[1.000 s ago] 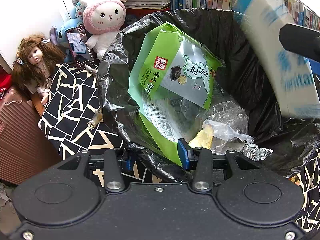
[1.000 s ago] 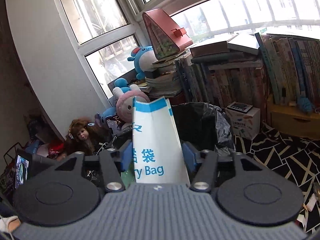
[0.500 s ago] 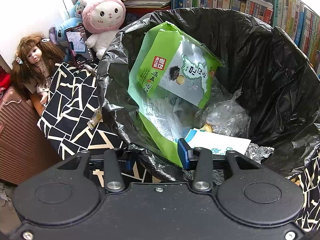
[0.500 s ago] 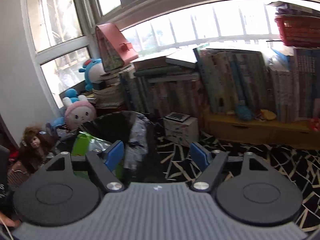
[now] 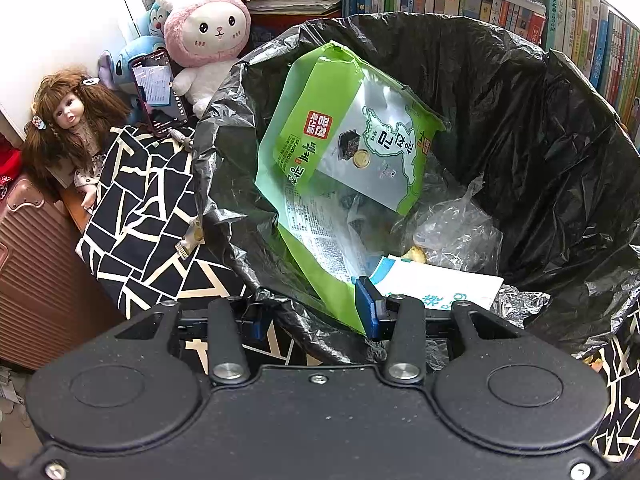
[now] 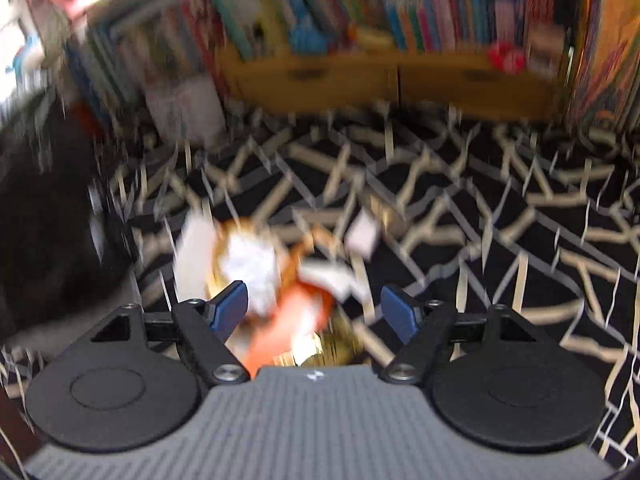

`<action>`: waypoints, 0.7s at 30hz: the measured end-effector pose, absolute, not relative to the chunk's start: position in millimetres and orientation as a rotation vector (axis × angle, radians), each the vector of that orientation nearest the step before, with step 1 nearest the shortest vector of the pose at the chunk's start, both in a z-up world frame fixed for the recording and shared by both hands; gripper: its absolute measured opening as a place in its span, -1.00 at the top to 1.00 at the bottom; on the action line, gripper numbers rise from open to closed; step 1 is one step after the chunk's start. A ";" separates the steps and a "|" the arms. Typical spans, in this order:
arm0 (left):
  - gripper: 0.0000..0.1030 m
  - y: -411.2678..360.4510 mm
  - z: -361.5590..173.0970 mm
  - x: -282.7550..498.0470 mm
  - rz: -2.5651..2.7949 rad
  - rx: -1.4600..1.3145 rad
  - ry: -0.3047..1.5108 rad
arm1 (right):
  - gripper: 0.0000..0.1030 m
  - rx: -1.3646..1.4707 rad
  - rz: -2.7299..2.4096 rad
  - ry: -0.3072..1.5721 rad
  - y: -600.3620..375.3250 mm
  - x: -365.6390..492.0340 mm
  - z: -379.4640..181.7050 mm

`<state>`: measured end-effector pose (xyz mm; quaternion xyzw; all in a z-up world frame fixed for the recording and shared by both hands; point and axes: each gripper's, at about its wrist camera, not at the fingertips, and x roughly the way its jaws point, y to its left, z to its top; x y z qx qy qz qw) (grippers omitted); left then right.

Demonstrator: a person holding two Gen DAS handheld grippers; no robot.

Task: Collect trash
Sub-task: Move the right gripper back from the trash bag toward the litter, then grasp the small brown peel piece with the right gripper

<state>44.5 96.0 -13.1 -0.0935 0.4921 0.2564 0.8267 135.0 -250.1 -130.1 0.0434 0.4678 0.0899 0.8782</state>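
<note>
A bin lined with a black trash bag (image 5: 520,120) fills the left wrist view. It holds a green seaweed packet (image 5: 320,120), a clear plastic bag (image 5: 456,232), foil (image 5: 520,304) and a white-and-blue paper bag (image 5: 436,284). My left gripper (image 5: 311,316) straddles the near rim and is shut on the bag's edge. The right wrist view is blurred. My right gripper (image 6: 314,308) is open just above loose trash on the carpet: crumpled white paper (image 6: 252,264), an orange wrapper (image 6: 288,320) and a gold piece (image 6: 332,350).
A doll (image 5: 68,120), a pink plush (image 5: 208,36), a phone (image 5: 158,92) and a ribbed suitcase (image 5: 32,260) stand left of the bin. A small wrapper (image 5: 192,238) lies on the patterned carpet. Bookshelves (image 6: 392,80) line the back; a white scrap (image 6: 362,236) lies farther out.
My right gripper opened and dropped the white-and-blue paper bag into the bin, then swung right and down to the trash on the carpet. The left gripper stayed put.
</note>
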 end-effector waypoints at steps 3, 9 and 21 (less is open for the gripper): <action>0.21 96.5 -13.8 44.6 0.547 -0.195 1.047 | -0.59 0.063 0.186 1.041 -248.2 129.8 -150.4; 0.21 97.2 -14.9 44.4 0.548 -0.191 1.051 | -0.20 0.173 0.149 1.146 -255.7 131.7 -181.5; 0.21 97.2 -14.7 45.1 0.548 -0.193 1.051 | 0.86 0.235 0.167 1.063 -267.7 120.4 -151.4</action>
